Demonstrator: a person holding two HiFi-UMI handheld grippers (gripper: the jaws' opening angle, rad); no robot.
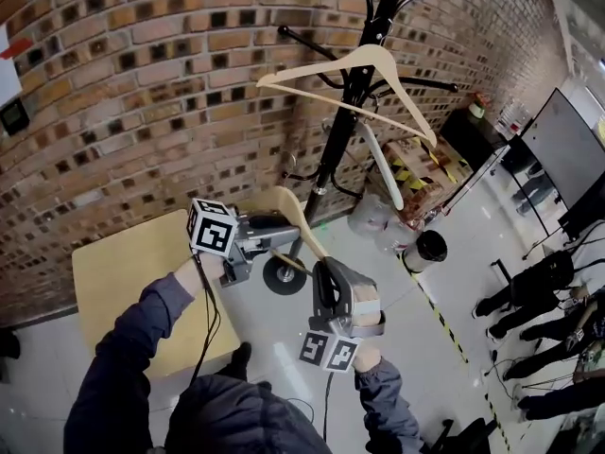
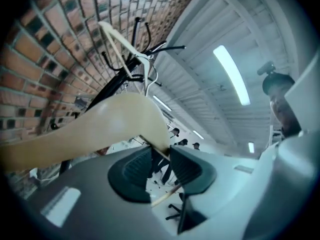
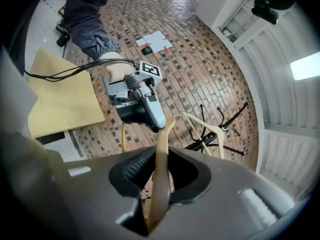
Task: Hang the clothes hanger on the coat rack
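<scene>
A pale wooden clothes hanger (image 1: 295,218) is held between both grippers in front of the black coat rack (image 1: 345,112). My left gripper (image 1: 288,237) is shut on the hanger's thin lower bar (image 2: 165,194), and the hanger's broad shoulder (image 2: 100,129) rises just beyond the jaws. My right gripper (image 1: 323,270) is shut on one wooden arm of the hanger (image 3: 160,174). From the right gripper view, the left gripper (image 3: 142,101) shows at the hanger's far end. Another wooden hanger (image 1: 364,69) hangs on the rack's upper pegs, with a second one (image 1: 383,168) lower down.
A brick wall (image 1: 142,83) stands behind the rack. A light wooden table (image 1: 123,282) is at the lower left. A dark-lidded cup (image 1: 425,249) and boxes lie near the rack's foot. People (image 1: 539,291) stand at the right beside a dark screen (image 1: 567,145).
</scene>
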